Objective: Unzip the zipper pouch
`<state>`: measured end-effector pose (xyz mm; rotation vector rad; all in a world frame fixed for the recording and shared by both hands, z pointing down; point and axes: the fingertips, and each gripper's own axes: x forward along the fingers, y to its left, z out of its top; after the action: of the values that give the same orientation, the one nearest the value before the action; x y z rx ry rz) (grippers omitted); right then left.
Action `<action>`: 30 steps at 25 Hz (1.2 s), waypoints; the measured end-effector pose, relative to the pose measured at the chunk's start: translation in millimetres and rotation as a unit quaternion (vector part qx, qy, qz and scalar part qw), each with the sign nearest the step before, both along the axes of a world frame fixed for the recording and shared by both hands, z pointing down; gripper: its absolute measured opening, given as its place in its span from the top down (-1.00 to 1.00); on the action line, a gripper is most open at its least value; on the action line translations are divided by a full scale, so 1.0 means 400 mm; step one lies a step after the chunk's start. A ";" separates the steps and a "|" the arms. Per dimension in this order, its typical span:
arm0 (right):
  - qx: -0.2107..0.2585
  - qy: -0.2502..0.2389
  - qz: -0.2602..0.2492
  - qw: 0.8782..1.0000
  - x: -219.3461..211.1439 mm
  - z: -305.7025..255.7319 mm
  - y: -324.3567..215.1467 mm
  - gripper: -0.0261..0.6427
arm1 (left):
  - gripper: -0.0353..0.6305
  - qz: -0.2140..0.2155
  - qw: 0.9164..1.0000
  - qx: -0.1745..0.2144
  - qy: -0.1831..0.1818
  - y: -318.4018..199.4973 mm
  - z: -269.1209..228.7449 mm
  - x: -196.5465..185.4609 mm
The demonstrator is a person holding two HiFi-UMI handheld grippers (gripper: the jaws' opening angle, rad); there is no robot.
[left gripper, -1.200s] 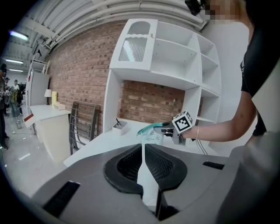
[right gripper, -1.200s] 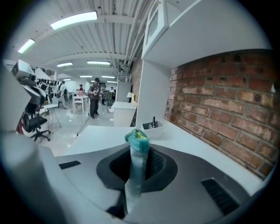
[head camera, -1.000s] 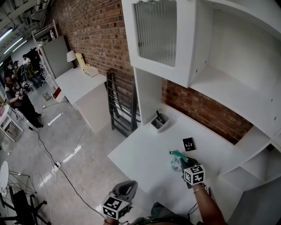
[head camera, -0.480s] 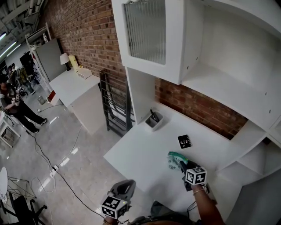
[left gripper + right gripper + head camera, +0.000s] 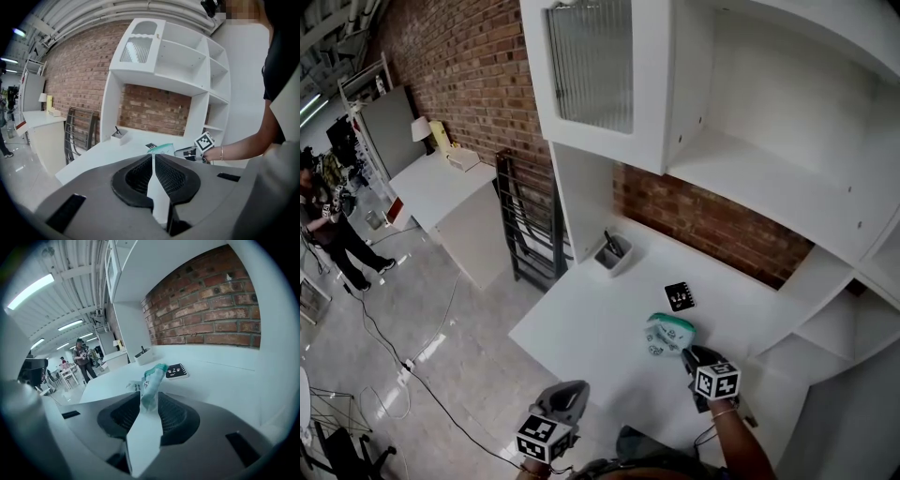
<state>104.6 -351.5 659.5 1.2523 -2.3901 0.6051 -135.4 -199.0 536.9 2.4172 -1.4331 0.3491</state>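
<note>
Facing a white desk [image 5: 581, 328] and brick wall [image 5: 712, 225], I hold my left gripper [image 5: 567, 394] clenched, empty, off the desk's edge. On my right gripper [image 5: 691, 355] the jaws are opening around the end of the pouch [image 5: 668, 334], which lies on the desk; earlier they pinched it.

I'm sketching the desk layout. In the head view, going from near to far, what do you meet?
Left tool → right tool, jaws opening, the pouch's end between them → zipper pouch → black card → white pen holder.
</note>
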 end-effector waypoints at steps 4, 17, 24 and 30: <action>0.000 -0.002 0.013 1.000 0.023 -0.003 0.036 0.56 | 0.85 0.015 1.000 0.001 0.000 0.004 0.006 0.019; 0.060 -0.090 0.054 0.993 0.041 -0.161 0.176 0.62 | 0.85 0.042 0.999 0.020 -0.008 0.057 -0.006 0.081; 0.124 -0.069 0.061 0.988 0.048 -0.259 0.293 0.85 | 0.85 0.029 0.999 0.036 -0.009 0.124 -0.023 0.091; 0.156 -0.051 0.076 0.984 0.053 -0.301 0.381 0.92 | 0.85 0.014 0.999 0.050 -0.012 0.170 -0.038 0.090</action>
<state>126.0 -198.9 538.9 1.5786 -2.5638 0.3517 -99.4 -130.9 521.7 2.5238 -1.4609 0.3215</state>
